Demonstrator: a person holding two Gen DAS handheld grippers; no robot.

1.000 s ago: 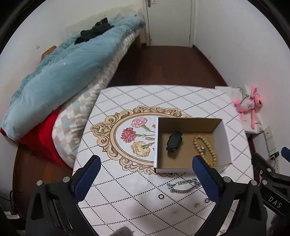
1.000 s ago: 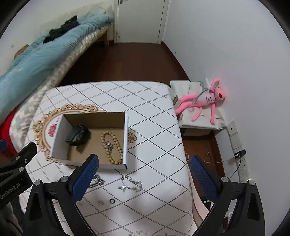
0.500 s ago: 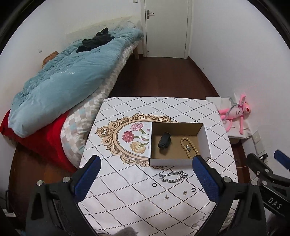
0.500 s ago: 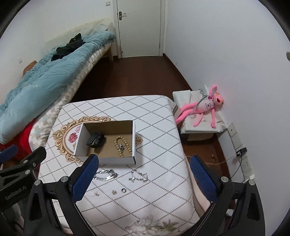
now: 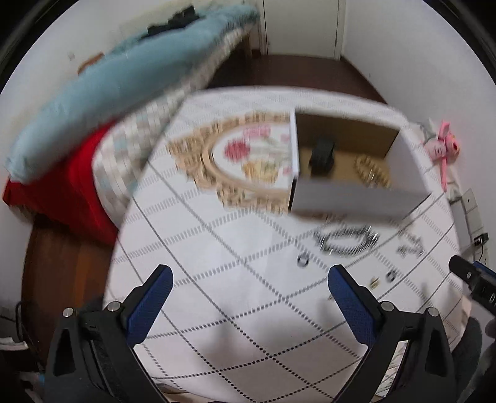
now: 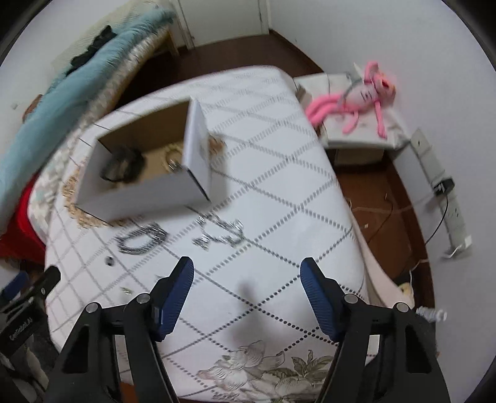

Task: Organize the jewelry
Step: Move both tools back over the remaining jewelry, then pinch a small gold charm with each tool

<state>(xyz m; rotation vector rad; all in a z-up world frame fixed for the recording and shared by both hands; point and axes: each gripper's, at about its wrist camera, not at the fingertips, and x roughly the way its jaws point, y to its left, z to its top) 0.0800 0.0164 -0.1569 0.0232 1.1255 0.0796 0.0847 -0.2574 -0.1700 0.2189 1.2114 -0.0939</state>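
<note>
Right gripper point(image 6: 246, 279) jaws apart, just been closing, nothing between; left gripper point(image 5: 249, 286) wide apart, empty. Rings point(image 5: 303, 259), chain bracelet point(image 6: 142, 240) and necklace point(image 6: 220, 232) loose mid-tabletop. Beyond, box point(image 6: 148, 195) already holds bead bracelet point(image 5: 370, 172).

White walls point(image 6: 341, 28), dark, prob. wood floor point(image 6: 241, 46), bed point(image 5: 130, 71).

Silver chain bracelet point(image 6: 142, 240) and tangled silver necklace point(image 6: 219, 233) lie flat beyond the right claw point(image 6: 246, 283), before open cardboard box point(image 6: 148, 189).
</note>
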